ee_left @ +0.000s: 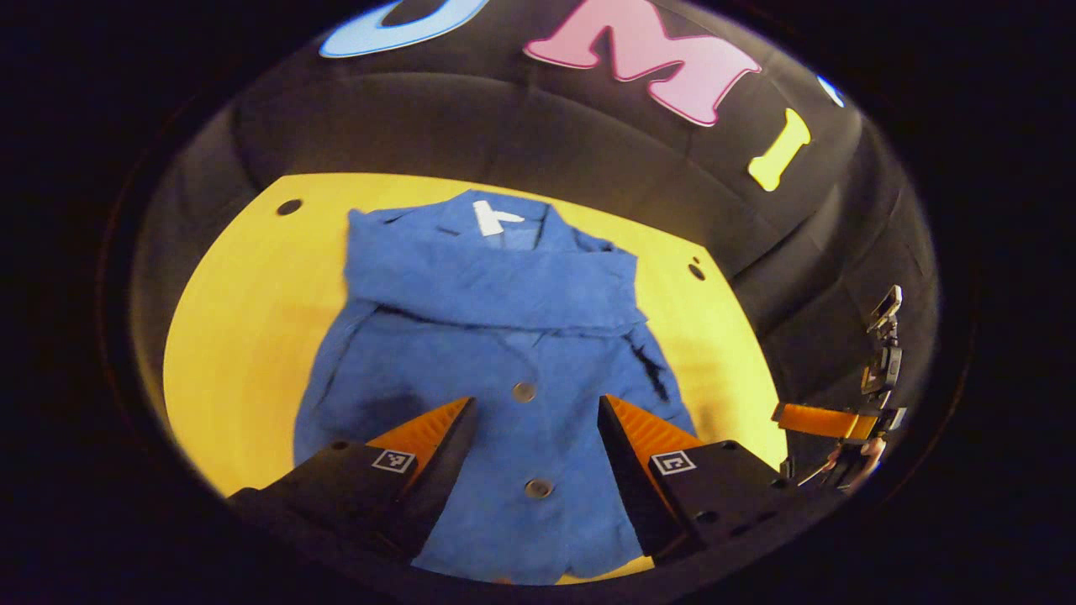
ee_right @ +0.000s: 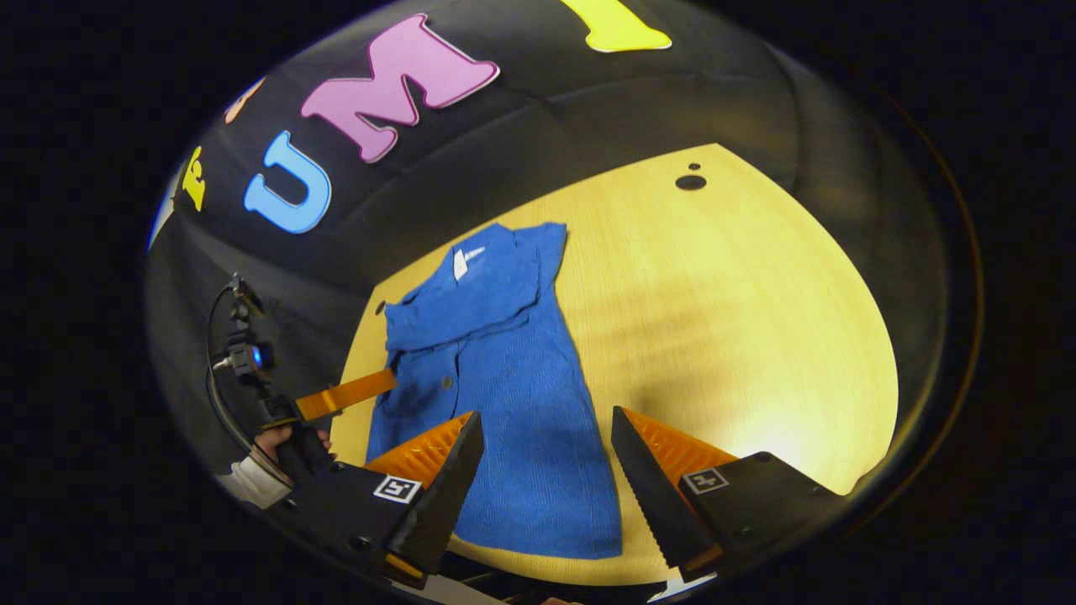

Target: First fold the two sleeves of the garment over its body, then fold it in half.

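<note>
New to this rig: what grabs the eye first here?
The blue jacket lies flat mid-table on the bright yellow table, sleeves already folded across its chest. The left claw hangs open over its buttoned front; the right claw hangs open over its hem.

Blue jacket (ee_left: 496,378) lies flat on the yellow table (ee_left: 244,336), both sleeves already folded across its chest. Left tongs (ee_left: 535,420) hang open above its buttons.

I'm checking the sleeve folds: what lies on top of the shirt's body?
A sleeve lies folded across the shirt below the collar, over the chest. Two buttons show below it; whatever it covers, including the other sleeve, cannot be seen.
</note>
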